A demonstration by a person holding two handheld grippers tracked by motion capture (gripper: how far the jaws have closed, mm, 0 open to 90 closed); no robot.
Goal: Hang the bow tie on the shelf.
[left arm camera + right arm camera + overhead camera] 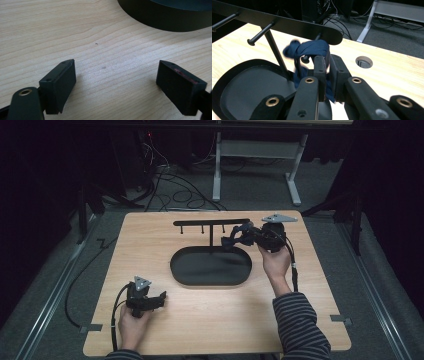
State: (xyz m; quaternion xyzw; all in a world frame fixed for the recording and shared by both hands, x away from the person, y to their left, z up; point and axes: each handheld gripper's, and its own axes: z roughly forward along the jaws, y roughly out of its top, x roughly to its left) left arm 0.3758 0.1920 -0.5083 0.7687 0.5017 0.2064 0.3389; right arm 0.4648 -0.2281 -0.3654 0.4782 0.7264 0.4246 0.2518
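Note:
A black oval tray (182, 270) lies mid-table, and a thin post rises from it to a black bar (210, 223) with several pegs. A dark blue fabric band (312, 48) is looped around the rightmost peg (305, 59). My right gripper (327, 61) is shut on the band just behind that peg, and it sits at the bar's right end (231, 241) over the tray's far edge. My left gripper (160, 297) rests near the front left of the table. Its jaws stand wide open over bare wood (116, 66) with nothing between them.
The wooden table (150, 240) has a round cable hole (364, 61) beyond the rack. The tray's wall (162, 17) lies just ahead of the left gripper. Two free pegs (259, 33) stick out along the bar. Cables and desk legs (295, 175) lie on the floor behind.

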